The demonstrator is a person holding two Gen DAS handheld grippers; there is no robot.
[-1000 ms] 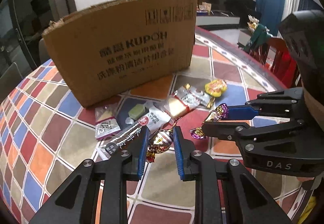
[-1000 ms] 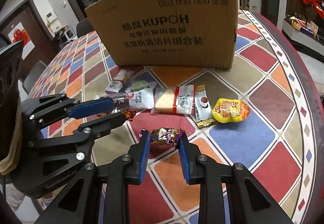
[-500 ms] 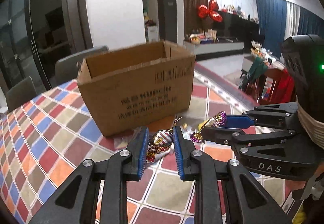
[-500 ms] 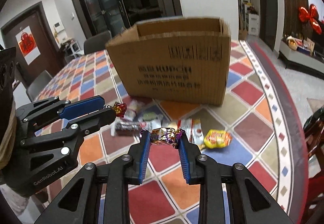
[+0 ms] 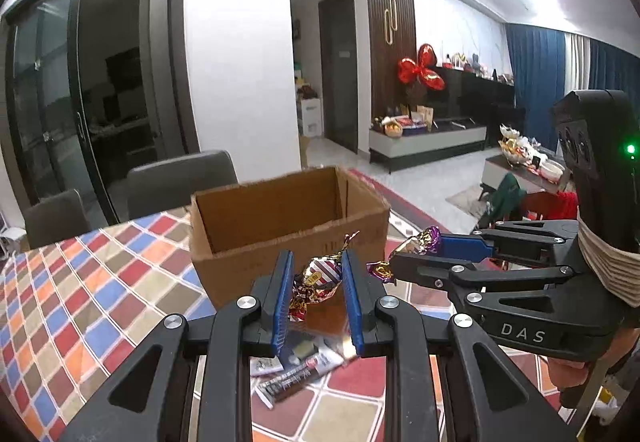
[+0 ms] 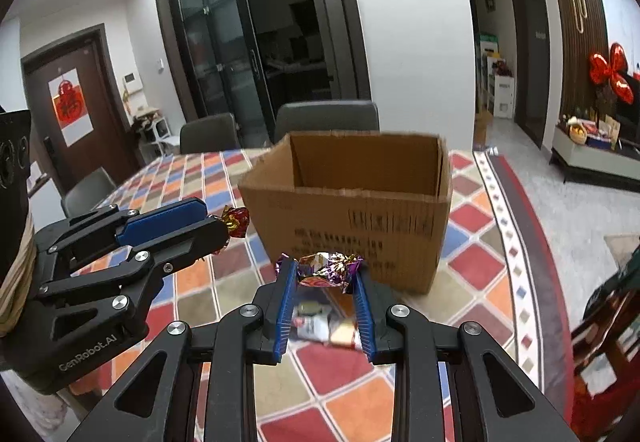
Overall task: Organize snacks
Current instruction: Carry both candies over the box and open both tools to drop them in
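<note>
My left gripper (image 5: 316,274) is shut on a red and gold foil candy (image 5: 318,276), held in the air in front of an open cardboard box (image 5: 280,238). My right gripper (image 6: 326,272) is shut on a purple and gold foil candy (image 6: 324,268), also held above the table just before the same box (image 6: 360,210). Each gripper shows in the other's view: the right one (image 5: 400,256) with its purple candy (image 5: 420,242), the left one (image 6: 230,222) with its red candy (image 6: 236,220). The box's inside shows bare brown walls.
Several wrapped snacks (image 5: 296,366) lie on the checkered tablecloth (image 5: 80,302) below the grippers; they also show in the right wrist view (image 6: 324,326). Grey chairs (image 6: 326,120) stand behind the table. The table's edge (image 6: 516,242) curves along the right.
Both grippers have risen with their candies from near the table to about the height of the box's rim. The box's open top now shows. The snacks on the table lie far below.
</note>
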